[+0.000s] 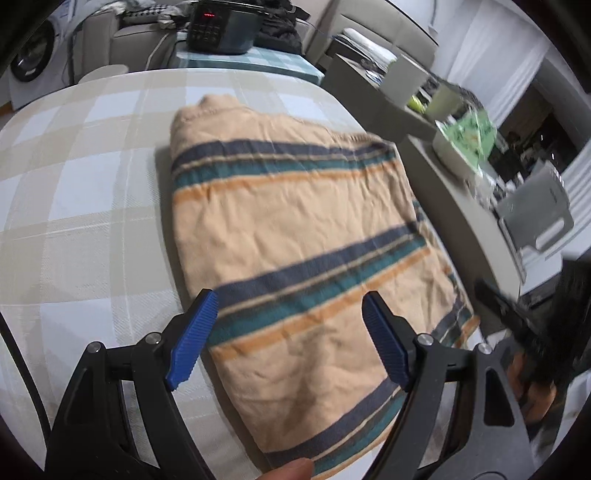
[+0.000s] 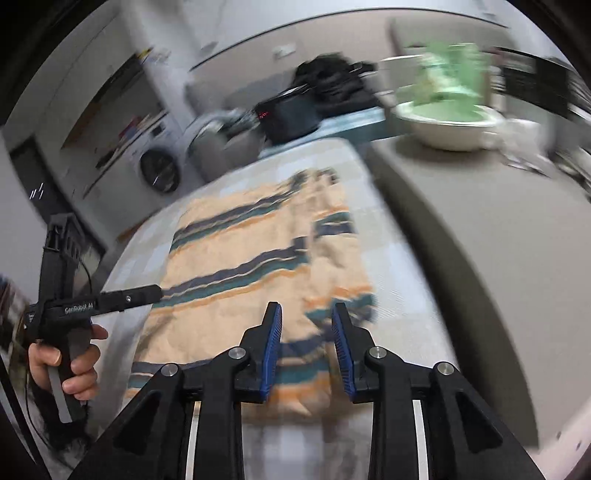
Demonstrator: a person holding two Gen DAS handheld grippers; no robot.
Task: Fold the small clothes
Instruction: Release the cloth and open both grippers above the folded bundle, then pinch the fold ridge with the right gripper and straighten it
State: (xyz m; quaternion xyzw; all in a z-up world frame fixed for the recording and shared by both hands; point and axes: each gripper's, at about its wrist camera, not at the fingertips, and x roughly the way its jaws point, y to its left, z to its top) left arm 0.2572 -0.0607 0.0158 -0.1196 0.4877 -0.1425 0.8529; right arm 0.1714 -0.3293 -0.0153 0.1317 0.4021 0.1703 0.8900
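A peach-coloured garment (image 1: 288, 229) with navy, teal and orange stripes lies folded flat on a checked tablecloth (image 1: 74, 184). My left gripper (image 1: 288, 310) is open and empty, hovering over the garment's near end. In the right wrist view the garment (image 2: 240, 266) stretches away from me with one side folded over. My right gripper (image 2: 306, 317) is partly open and empty, just above the garment's near edge. The left gripper (image 2: 147, 293) also shows there, at the garment's left edge. The right gripper's body is a dark blur in the left wrist view (image 1: 517, 314).
A grey counter (image 2: 461, 221) runs along the right side of the table, with a white bowl (image 2: 447, 125) holding something green. A dark appliance with a red display (image 1: 221, 26) stands beyond the table's far end. A washing machine (image 2: 159, 170) stands at the back left.
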